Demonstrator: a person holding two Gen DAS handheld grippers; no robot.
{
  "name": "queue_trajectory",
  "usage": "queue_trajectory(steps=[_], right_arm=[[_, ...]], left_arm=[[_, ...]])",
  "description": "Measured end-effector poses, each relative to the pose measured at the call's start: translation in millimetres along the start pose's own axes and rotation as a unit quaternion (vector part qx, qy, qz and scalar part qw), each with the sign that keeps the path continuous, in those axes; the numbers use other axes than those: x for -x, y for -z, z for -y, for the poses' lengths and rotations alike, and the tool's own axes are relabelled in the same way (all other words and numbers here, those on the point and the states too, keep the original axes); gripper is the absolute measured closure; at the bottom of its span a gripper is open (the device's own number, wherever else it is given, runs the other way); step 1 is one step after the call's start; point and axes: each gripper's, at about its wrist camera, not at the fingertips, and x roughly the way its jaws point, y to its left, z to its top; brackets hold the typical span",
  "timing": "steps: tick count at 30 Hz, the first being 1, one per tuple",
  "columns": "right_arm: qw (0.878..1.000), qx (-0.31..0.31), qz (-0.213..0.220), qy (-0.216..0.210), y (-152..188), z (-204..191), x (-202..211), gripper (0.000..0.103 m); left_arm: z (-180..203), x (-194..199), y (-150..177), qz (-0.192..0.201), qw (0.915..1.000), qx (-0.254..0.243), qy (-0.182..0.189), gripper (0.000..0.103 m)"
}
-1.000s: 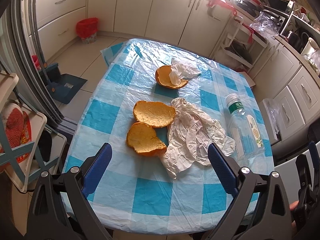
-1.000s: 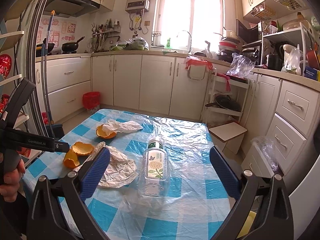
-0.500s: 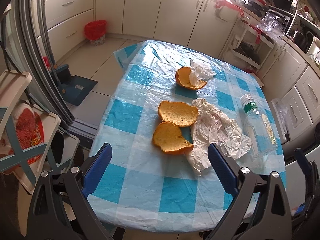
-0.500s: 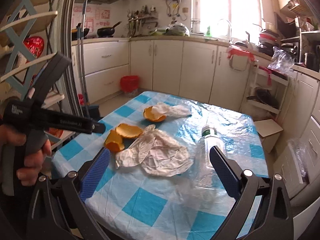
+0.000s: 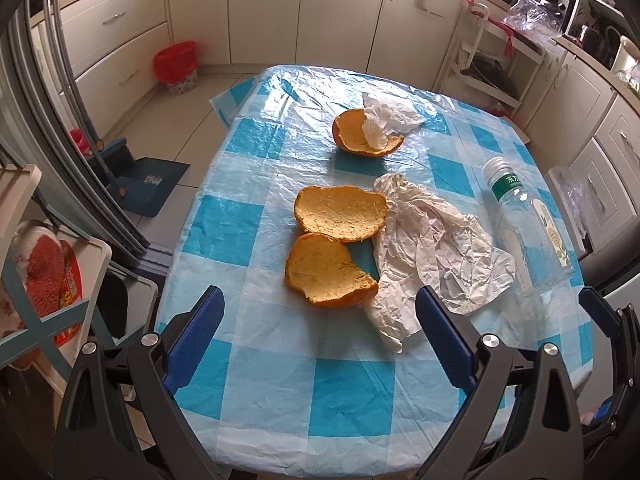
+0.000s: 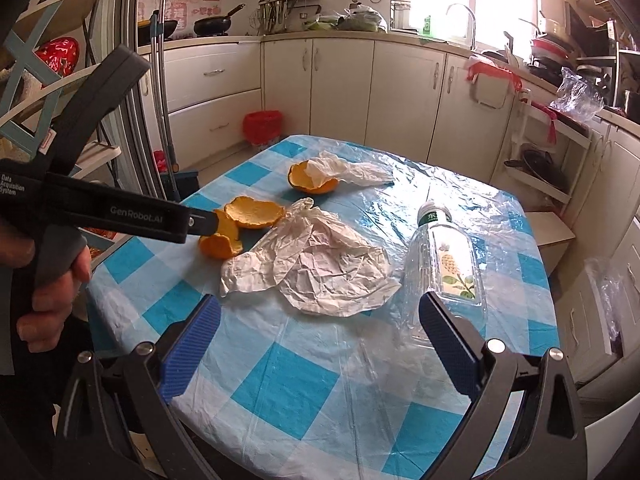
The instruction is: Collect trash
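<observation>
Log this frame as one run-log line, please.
phase: approach | left gripper: open, empty | right gripper: open, empty | on table: orange peels, crumpled paper, plastic bottle | collected: nothing visible

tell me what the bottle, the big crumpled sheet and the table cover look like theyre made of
Bottle: clear plastic by the look, see-through ribbed wall, glossy printed label, screw cap.
Big crumpled sheet: thin matte white paper, probably; it holds sharp creases and fine wrinkles.
Table cover: thin plastic film, likely; blue and white checks, wrinkled, with shiny glare near the far edge.
</observation>
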Motion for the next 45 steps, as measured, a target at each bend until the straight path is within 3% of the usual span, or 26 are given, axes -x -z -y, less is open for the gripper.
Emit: queue_trajectory(steps=[4,7,10,12,16,19,21,24,35,37,41,45], right_arm=[[1.0,-0.006,0.008,-0.001,-1,4,5,0.008],[1.0,-0.01,0.011,-0.002,-1,7,8,0.008],[1.0,-0.013,0.015,-0.004,-3,10,10,0.008],[1.0,-0.015,0.019,-0.007,-4,10,12,0.008],[0.999,-0.017,0.026,-0.012,-6,12,16,0.008],[0.999,-0.02,0.028,-0.013,-7,15,17,0.008],[0.999,-0.025,0.03,-0.014,-7,18,17,0.008],[0.999,-0.033,0.033,-0.015,-10,21,18,0.008],[0.999,-0.01,0.023,-0.031,-13,-4,7,0.008],[0.999,-0.004,0.017,-0.031,-12,-8,3,0.008],[0.999,0.001,0.01,-0.031,-11,-11,-3,0.008],[0.999,0.005,0.007,-0.034,-12,-16,-7,0.008]], left_arm=[[3,-12,1,-0.013,0.9998,-0.005,-0.013,0.011],[-13,-17,3,-0.019,0.999,0.04,-0.009,0.011],[-30,-15,-4,-0.001,0.9977,0.067,-0.009,0.018],[-31,-20,-11,-0.004,0.9985,0.054,-0.001,0.029],[-23,-39,-21,-0.018,0.9998,-0.011,-0.006,0.04],[-20,-48,-22,-0.024,0.9992,-0.025,0.02,0.054],[-14,-51,-19,-0.032,0.9982,-0.042,0.029,0.081],[-2,-46,-14,-0.026,0.9964,-0.077,0.022,0.095],[-2,-13,4,-0.029,0.9943,-0.094,0.041,0.1],[0,-17,5,-0.03,0.9939,-0.102,0.029,0.098],[5,-22,2,-0.018,0.9935,-0.112,0.007,0.08],[11,-33,1,-0.026,0.9931,-0.113,0.017,0.082]])
